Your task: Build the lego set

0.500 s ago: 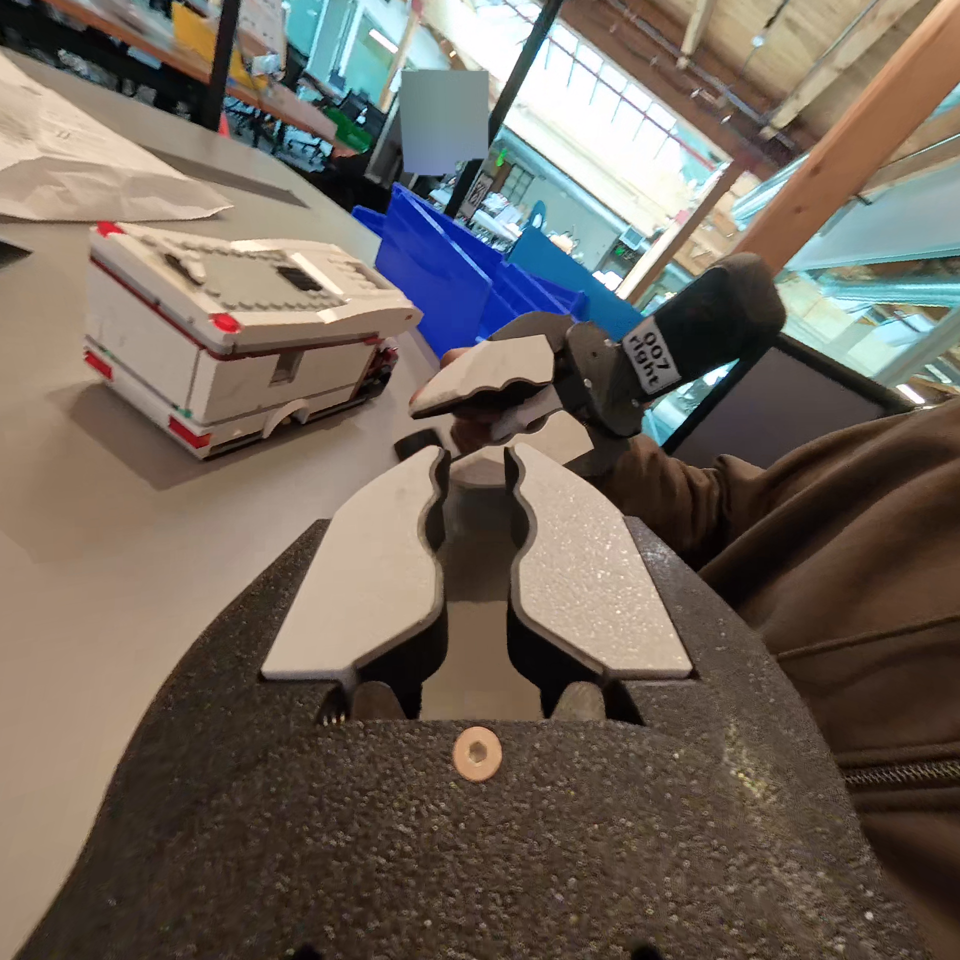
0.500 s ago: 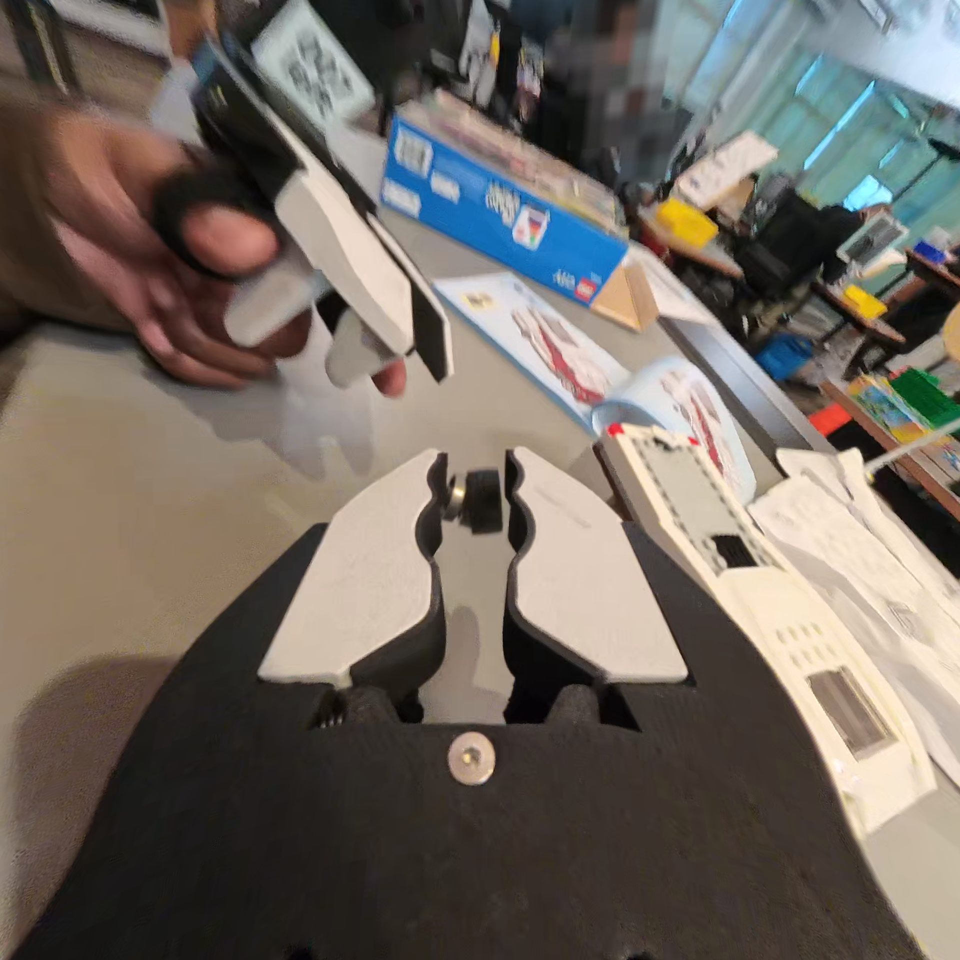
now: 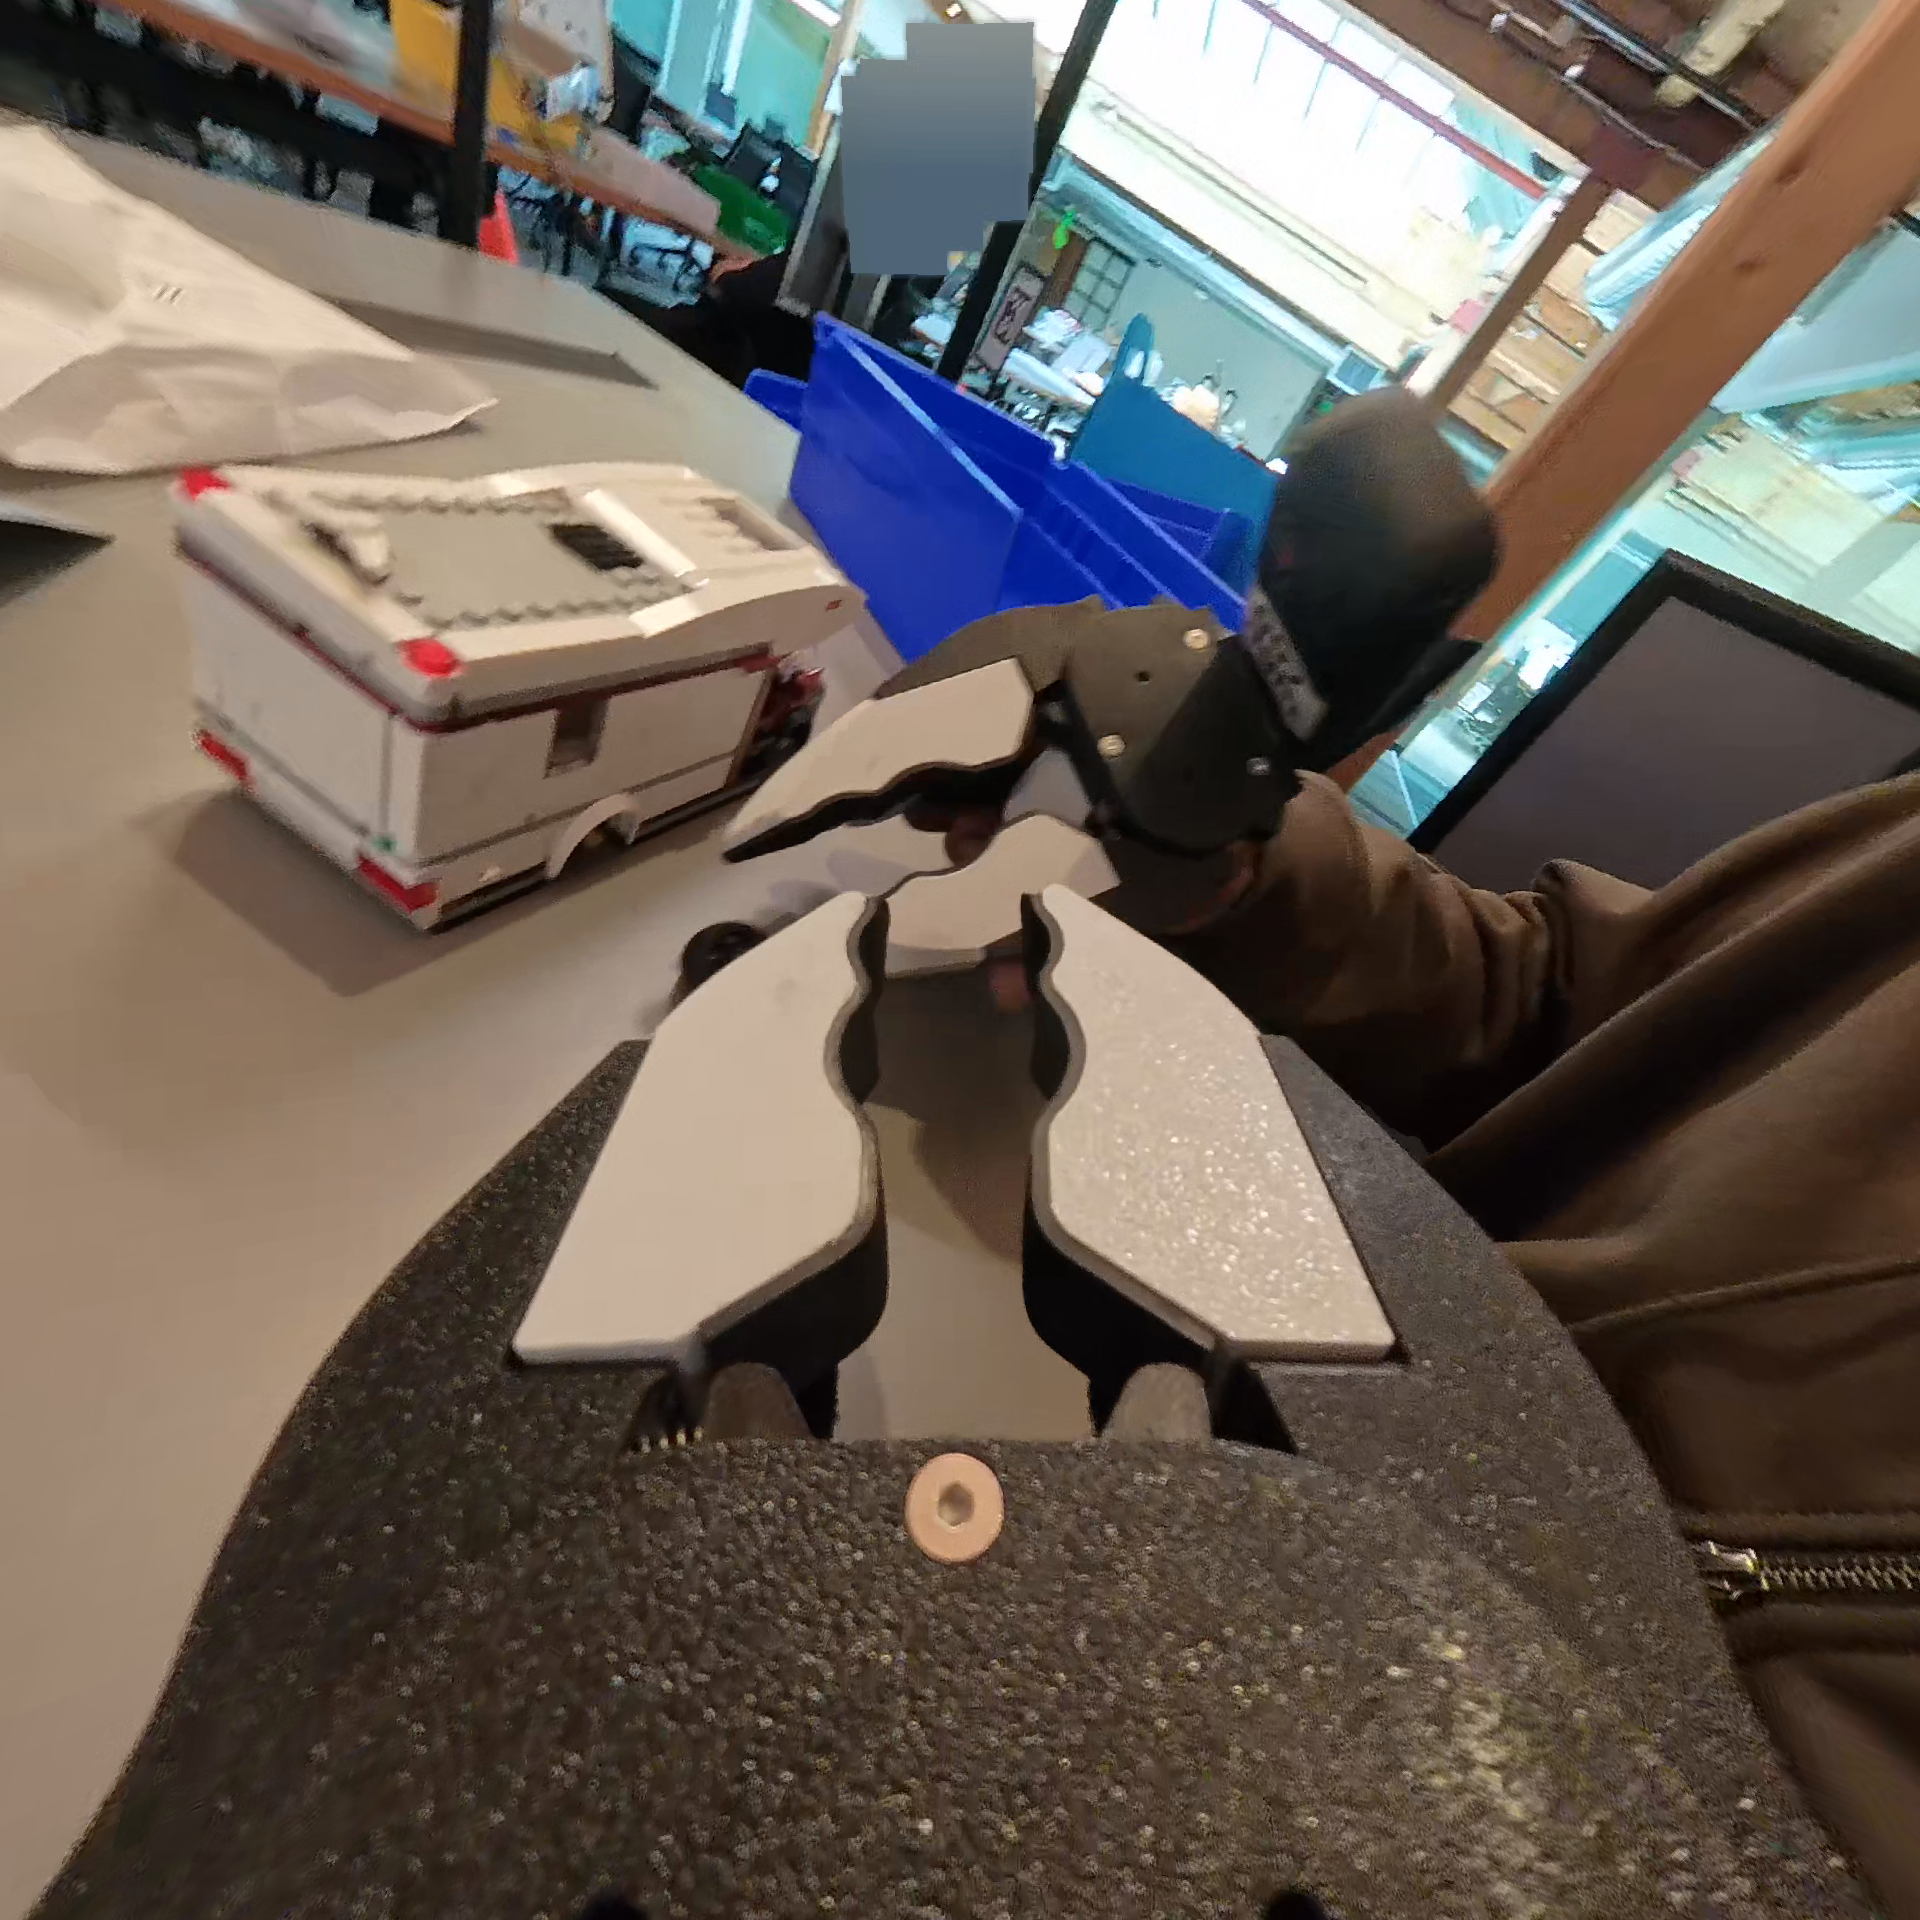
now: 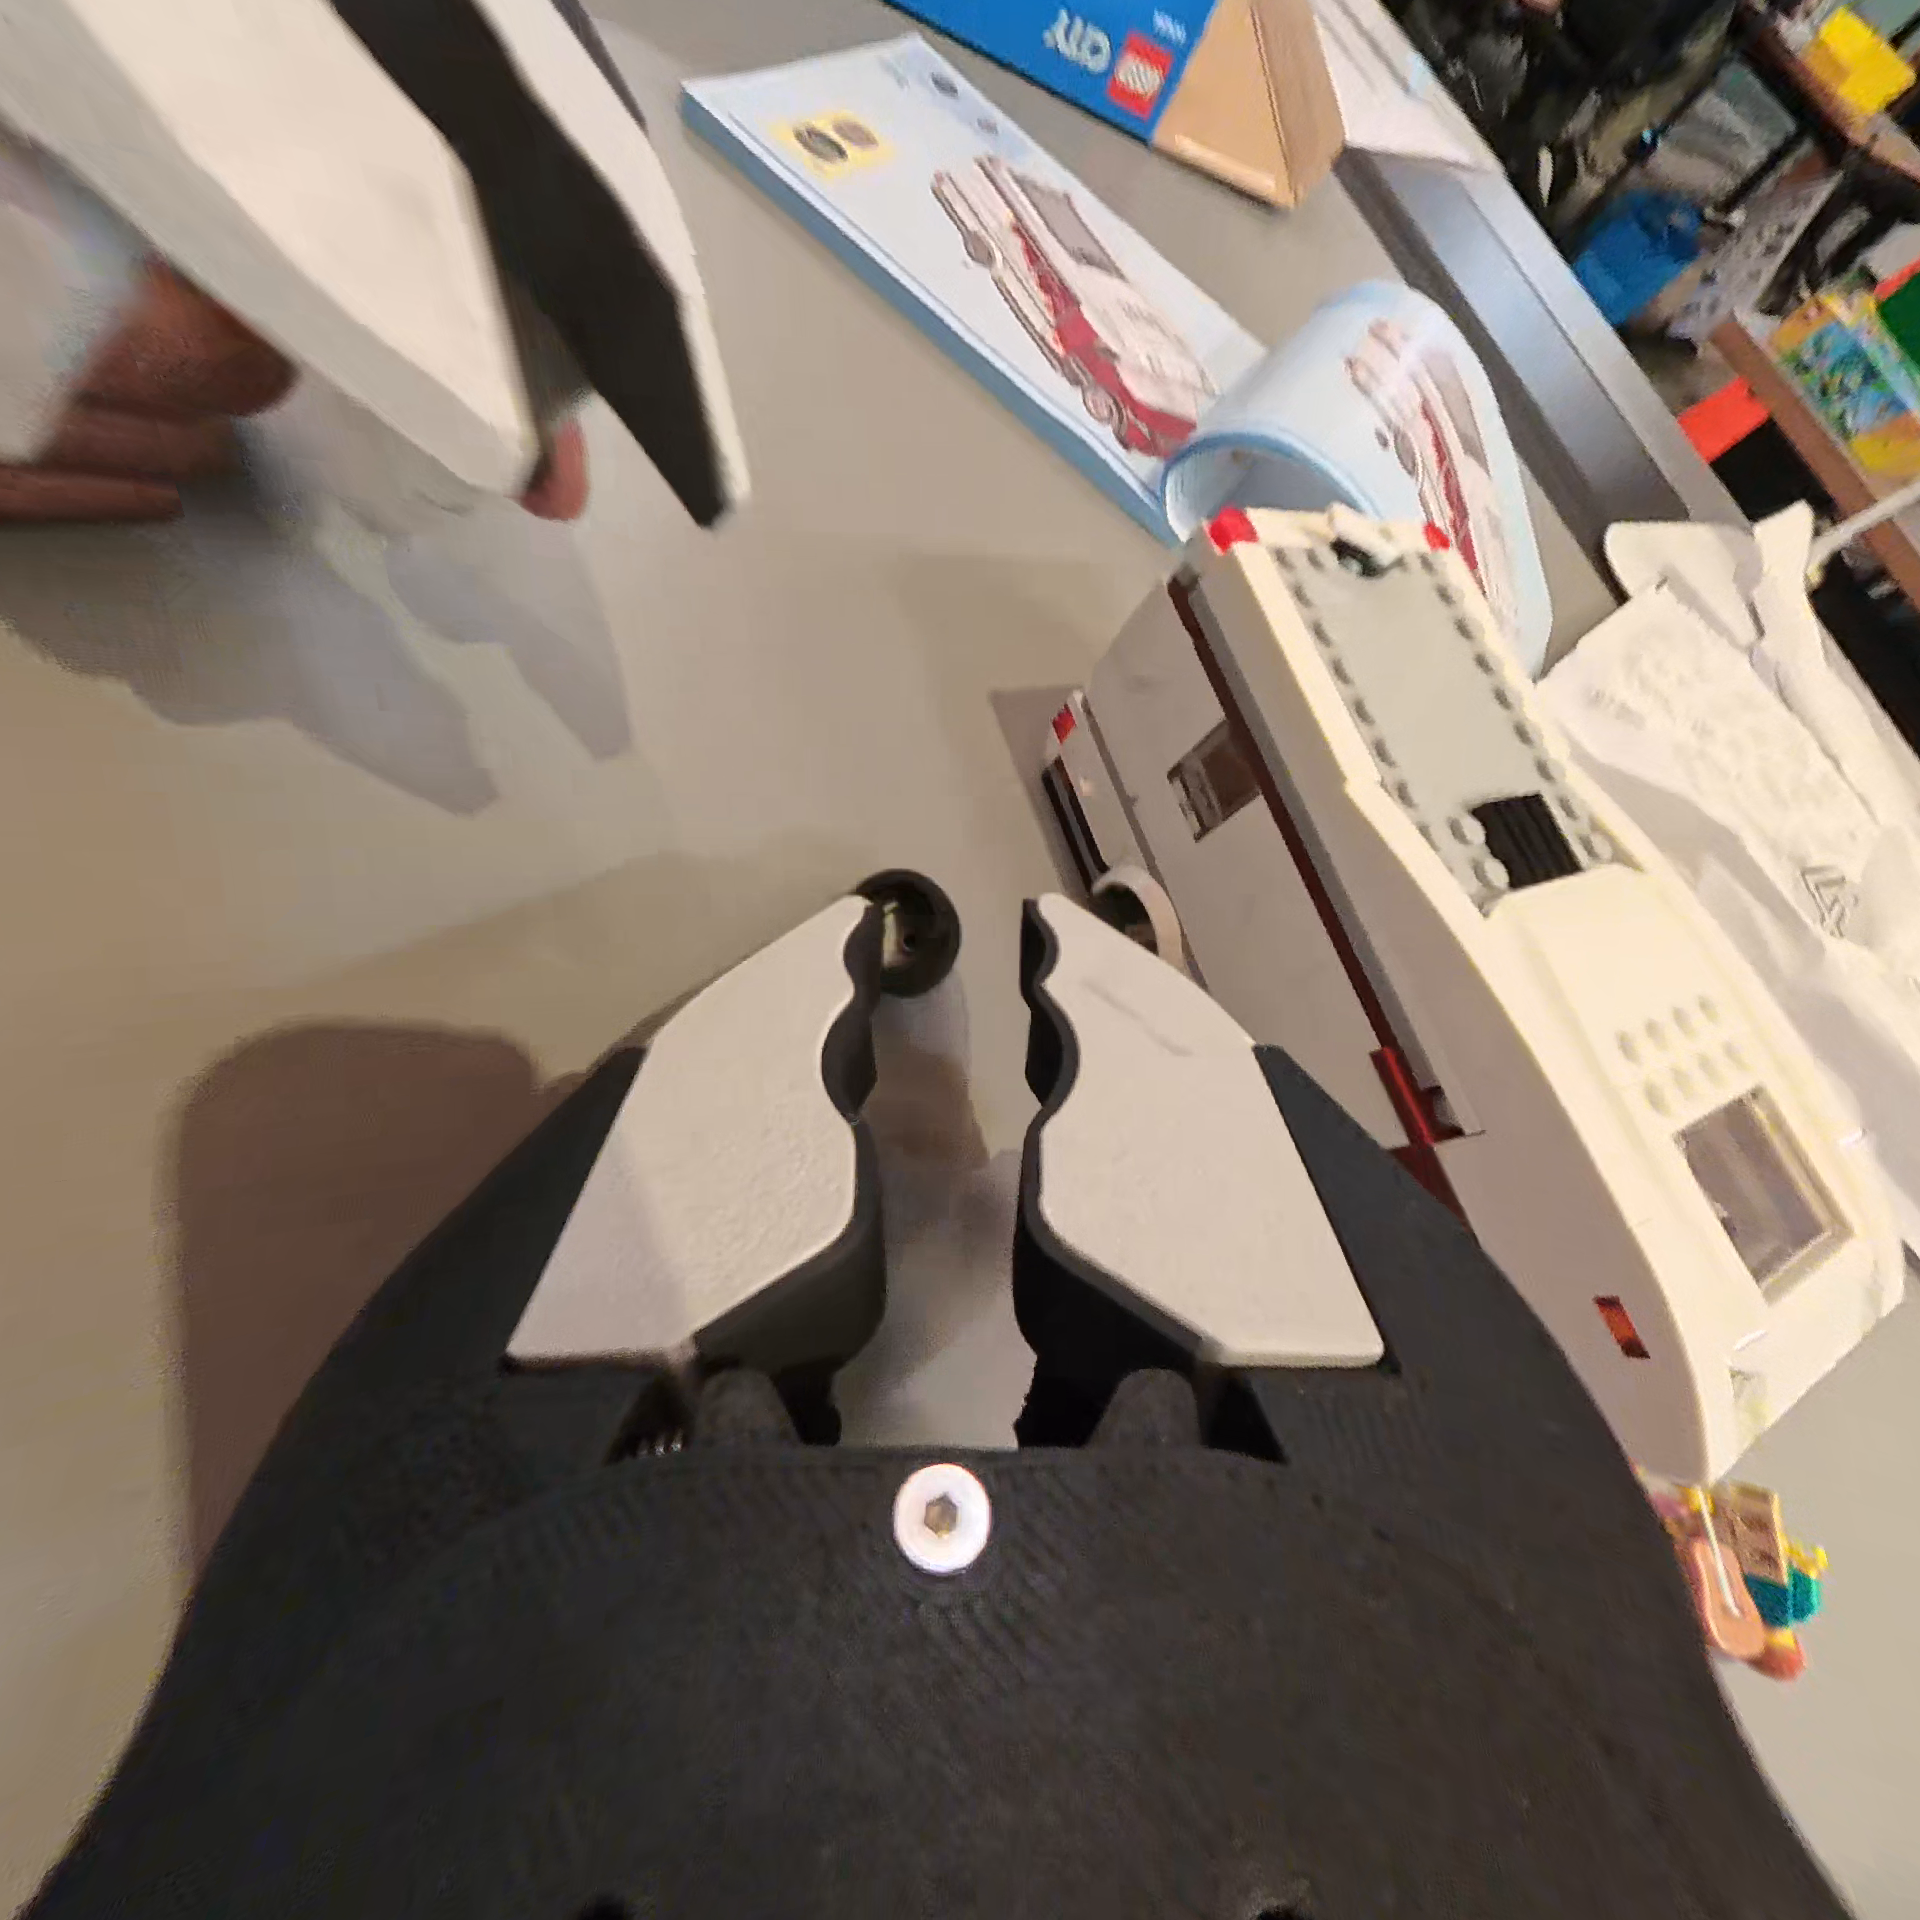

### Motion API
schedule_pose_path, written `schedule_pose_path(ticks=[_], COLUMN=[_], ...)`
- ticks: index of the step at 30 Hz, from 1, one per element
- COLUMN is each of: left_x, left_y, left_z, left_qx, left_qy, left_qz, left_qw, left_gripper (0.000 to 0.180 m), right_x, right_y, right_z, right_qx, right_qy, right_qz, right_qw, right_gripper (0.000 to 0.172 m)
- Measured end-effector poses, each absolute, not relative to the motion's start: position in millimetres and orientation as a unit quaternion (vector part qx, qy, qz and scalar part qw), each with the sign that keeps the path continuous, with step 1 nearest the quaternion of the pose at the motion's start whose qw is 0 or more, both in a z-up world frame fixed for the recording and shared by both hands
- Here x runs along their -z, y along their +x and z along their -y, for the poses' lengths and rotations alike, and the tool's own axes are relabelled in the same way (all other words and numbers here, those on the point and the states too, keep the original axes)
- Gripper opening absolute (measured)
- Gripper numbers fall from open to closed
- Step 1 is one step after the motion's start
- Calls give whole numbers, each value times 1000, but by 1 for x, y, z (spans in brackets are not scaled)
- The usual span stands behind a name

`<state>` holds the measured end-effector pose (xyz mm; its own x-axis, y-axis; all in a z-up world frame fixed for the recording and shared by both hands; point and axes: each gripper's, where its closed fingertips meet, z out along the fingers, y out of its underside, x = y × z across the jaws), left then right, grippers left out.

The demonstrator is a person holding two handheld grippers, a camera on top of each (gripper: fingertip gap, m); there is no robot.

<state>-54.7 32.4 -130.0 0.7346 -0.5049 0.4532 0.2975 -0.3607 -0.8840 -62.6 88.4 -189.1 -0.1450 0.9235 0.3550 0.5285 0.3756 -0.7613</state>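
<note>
Two grippers, both with fingers apart and holding nothing. We log the right gripper [image 4: 951, 914] low over the grey surface [image 4: 312, 935], a small black wheel [image 4: 909, 935] lying loose by its left fingertip, hub facing up. Left gripper [image 3: 956, 914] hovers nearby. The white brick camper [image 4: 1455, 987] lies just right, its long axis running away from us.

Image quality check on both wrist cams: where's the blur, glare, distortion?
Left wrist view: bright windows blow out at the top; the white brick-built camper van is slightly soft, and the black right gripper is smeared at its handle. Right wrist view: motion smear on the grey left gripper and the hand behind it; the small black toy wheel is soft; wide-angle bending of the grey table.
</note>
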Motion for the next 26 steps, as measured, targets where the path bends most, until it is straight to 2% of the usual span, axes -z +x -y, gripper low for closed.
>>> schedule_pose_path(ticks=[10, 15, 26], left_x=[50, 56, 75], left_y=[24, 52, 60], left_z=[1, -5, -10], left_qx=[356, 278, 226], left_qy=[-641, -675, -732], left_qz=[-201, -231, -224], left_qw=[650, 644, 602], left_gripper=[35, 40, 47], right_x=[205, 203, 196], right_y=[-59, -59, -60], right_z=[-109, -120, -122], right_qx=[-142, -62, 37], right_qy=[-571, -591, -586], right_qz=[702, 689, 687], right_qw=[402, 416, 428], right_gripper=[29, 29, 29])
